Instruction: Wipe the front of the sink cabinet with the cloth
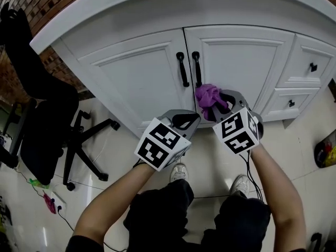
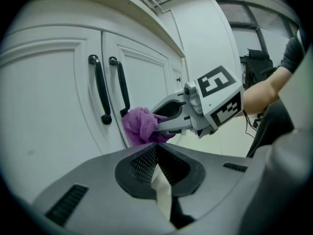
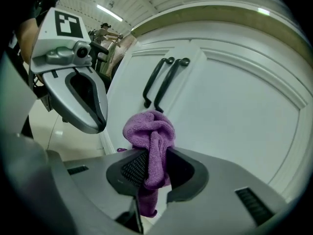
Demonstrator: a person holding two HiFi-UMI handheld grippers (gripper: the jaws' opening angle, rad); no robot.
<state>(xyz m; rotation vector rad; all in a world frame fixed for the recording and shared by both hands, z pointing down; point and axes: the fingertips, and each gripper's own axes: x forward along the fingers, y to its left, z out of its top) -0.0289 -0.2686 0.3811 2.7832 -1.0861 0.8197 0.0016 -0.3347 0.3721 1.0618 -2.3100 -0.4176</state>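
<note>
The right gripper (image 3: 151, 169) had its ribbed black pads (image 3: 131, 169) clamped on a fuzzy purple cloth (image 3: 149, 131). The cloth was bunched into a soft lump against the smooth white panelled cabinet door (image 1: 239, 62), just below two slim black bar handles (image 1: 182, 70). The left gripper (image 2: 155, 155), jaws together and empty, hovered beside it.

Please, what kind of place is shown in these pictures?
Probably an indoor test room or workshop, not a home: a white sink cabinet stands by a brick wall, with an office chair beside it.
</note>
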